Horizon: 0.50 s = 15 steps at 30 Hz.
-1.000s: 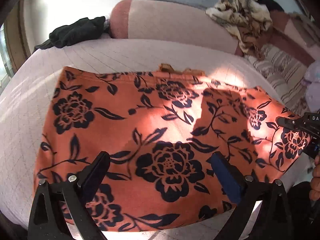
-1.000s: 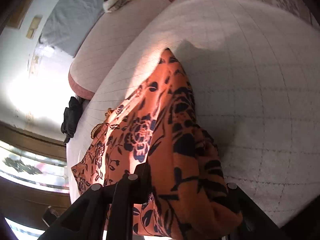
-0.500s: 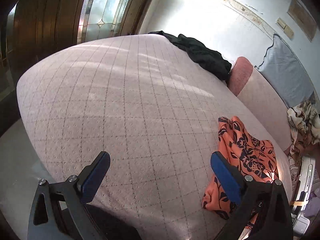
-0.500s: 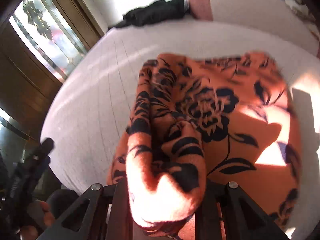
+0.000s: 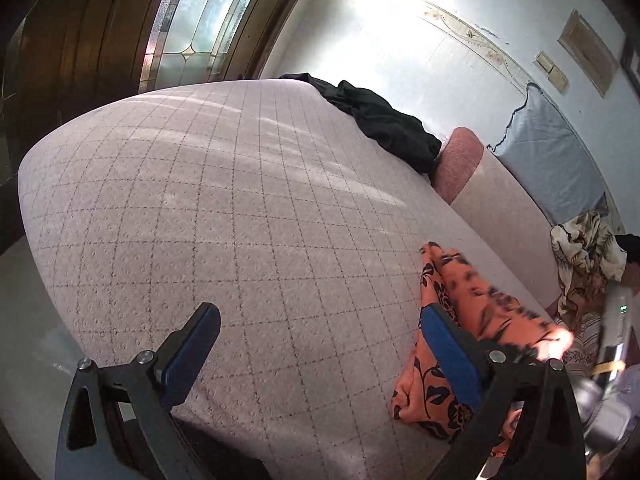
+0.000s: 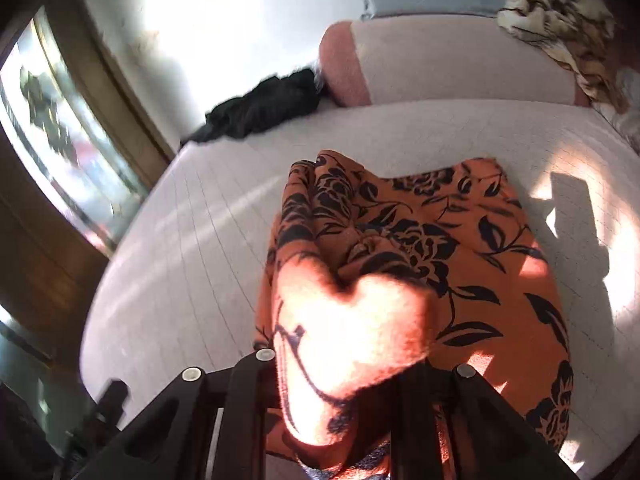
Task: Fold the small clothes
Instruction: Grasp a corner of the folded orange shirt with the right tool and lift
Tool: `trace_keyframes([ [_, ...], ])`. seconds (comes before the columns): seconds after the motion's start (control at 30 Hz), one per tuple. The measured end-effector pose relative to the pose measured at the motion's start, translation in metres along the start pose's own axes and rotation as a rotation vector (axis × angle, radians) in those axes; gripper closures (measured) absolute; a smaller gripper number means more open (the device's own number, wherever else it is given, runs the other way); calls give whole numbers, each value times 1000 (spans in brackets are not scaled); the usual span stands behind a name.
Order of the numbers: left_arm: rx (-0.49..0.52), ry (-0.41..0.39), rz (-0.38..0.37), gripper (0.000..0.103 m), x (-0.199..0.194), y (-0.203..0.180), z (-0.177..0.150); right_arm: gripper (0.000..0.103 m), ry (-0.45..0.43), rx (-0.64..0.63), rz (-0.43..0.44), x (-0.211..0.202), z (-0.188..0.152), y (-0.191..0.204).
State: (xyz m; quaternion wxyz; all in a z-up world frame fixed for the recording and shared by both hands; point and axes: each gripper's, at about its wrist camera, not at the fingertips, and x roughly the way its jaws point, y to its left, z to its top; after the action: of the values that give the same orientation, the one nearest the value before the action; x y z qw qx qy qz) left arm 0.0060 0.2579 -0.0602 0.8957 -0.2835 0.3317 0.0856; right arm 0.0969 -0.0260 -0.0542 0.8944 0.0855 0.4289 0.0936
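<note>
Since a second ago the left gripper (image 5: 316, 354) swung off the orange floral garment (image 6: 460, 248) toward bare bed (image 5: 224, 208); the cloth now sits at its 4 o'clock, doubled over. Right gripper (image 6: 356, 380) is clamped on a bunched fold, lifted, probably carrying one side across to halve it. Left fingers spread wide, empty, hovering low, likely parked clear. Black clothing (image 5: 384, 124) at 1 o'clock, by bolster (image 5: 456, 164).

No legible txt, labels, brands or nos. in either view.
</note>
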Motion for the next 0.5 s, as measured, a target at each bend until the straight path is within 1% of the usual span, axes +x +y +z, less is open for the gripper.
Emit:
trace_keyframes([
  [0.03,9,-5,1,3,-2,-1,0,78,91,-82,-48,21,-8,12],
  [0.07,20,-11,-1,3,-3,-3,-1,77,92,-143,-93,26,-17,24],
  [0.1,29,-15,-4,3,-4,-4,-1,64,29,-189,-105,17,-21,34],
  [0.13,35,-18,-3,3,-6,-5,-1,30,9,-204,-47,10,-24,40],
  [0.17,38,-16,-2,3,-6,-6,0,18,19,-196,47,6,-25,43],
  [0.2,42,-13,-4,3,-7,-8,0,15,20,-194,102,1,-25,44],
  [0.27,61,-4,-10,3,-8,-14,1,16,5,-170,155,-12,-25,36],
  [0.33,90,3,-39,3,-13,-25,2,16,-24,-69,220,-32,-27,8],
  [0.43,161,19,-111,3,-19,-54,0,16,-100,54,257,-60,-30,-28],
  [0.5,232,47,-149,3,-18,-81,-4,16,-144,101,240,-77,-29,-51],
])
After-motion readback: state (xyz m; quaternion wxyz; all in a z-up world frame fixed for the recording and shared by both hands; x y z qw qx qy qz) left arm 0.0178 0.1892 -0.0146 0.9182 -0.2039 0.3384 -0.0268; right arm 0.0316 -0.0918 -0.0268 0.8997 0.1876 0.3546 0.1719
